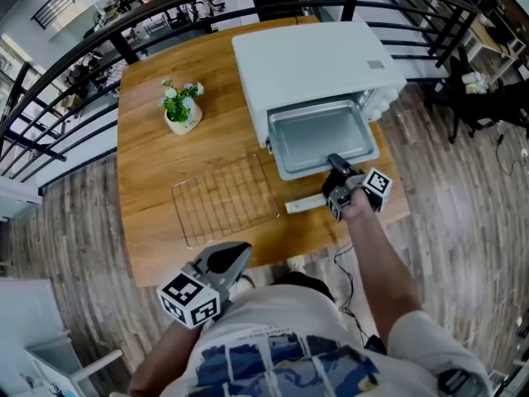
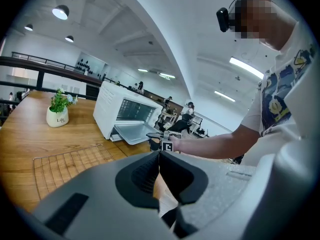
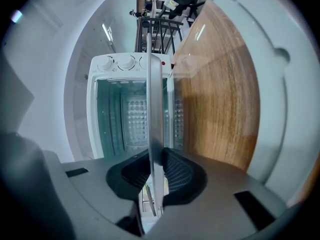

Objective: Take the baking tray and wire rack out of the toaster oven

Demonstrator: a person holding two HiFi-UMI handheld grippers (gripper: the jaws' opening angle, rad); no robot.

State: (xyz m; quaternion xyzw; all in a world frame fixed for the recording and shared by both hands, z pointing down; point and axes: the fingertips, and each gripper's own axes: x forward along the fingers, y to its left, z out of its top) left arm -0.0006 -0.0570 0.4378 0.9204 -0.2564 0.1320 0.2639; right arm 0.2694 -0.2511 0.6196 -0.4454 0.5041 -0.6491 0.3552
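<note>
wood tabletop (image 1: 149, 151) by railing (image 1: 122, 46); left jaws closed, right jaws tight on baking tray (image 1: 318, 135)

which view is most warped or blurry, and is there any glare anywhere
Head view: strong fisheye, the railing bows round the table, otherwise sharp. Right gripper view: the baking tray edge, pinched in the right gripper, looks soft up close; light streaks glare on the table. Left gripper view: dark rounded corners, ceiling lamp blown out.
</note>
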